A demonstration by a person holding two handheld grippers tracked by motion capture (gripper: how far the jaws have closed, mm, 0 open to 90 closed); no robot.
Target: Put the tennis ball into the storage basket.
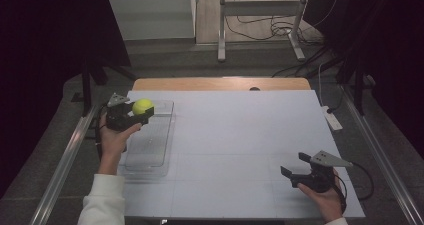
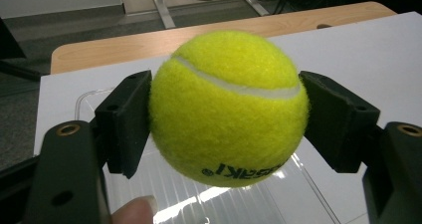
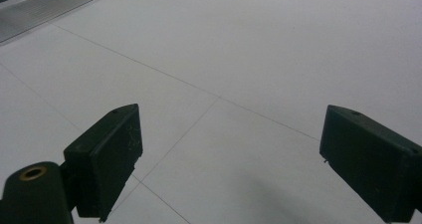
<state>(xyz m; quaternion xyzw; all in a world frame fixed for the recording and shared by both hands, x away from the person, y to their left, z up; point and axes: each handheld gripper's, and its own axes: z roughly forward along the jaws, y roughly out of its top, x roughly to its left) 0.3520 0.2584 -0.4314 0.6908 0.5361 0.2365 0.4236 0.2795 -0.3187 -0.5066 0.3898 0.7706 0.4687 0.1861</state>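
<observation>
A yellow tennis ball [image 1: 142,105] [image 2: 228,108] is clamped between the two black jaws of my left gripper [image 1: 141,110] [image 2: 226,117], held above the far end of a clear plastic tray [image 1: 149,150] [image 2: 209,196] at the left of the white table. Both pads press against the ball's sides. My right gripper [image 1: 296,165] [image 3: 226,159] rests low over the white surface at the near right. Its jaws stand wide apart with nothing between them.
The white board [image 1: 240,135] covers a wooden table whose far edge [image 1: 220,83] shows beyond it. Metal rails [image 1: 65,160] run along both sides. A white power strip [image 1: 332,117] lies at the right edge. Stand legs and cables sit on the floor behind.
</observation>
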